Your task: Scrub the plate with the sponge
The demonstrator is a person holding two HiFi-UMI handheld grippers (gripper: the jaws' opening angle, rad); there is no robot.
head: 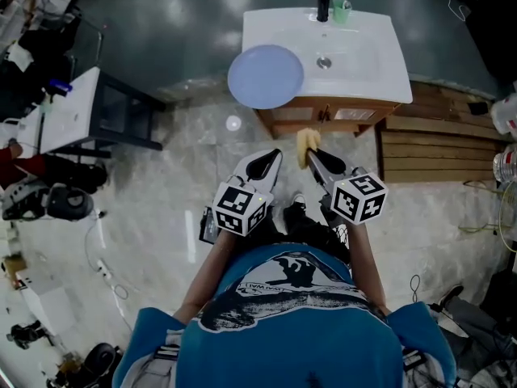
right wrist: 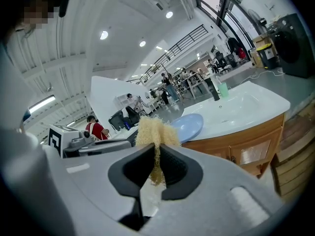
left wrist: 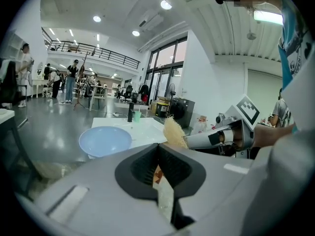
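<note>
A light blue plate lies on the left edge of the white sink counter and hangs partly over it. My right gripper is shut on a yellow fibrous sponge, held in the air in front of the cabinet, short of the plate. The right gripper view shows the sponge pinched between the pads, with the plate beyond. My left gripper hangs beside it, shut with nothing between its jaws. From the left gripper view the plate lies ahead and the sponge to the right.
A black faucet and a green cup stand at the back of the basin. Below the counter is a wooden cabinet, and wooden steps lie to its right. A white table stands at left, with cables and gear on the floor.
</note>
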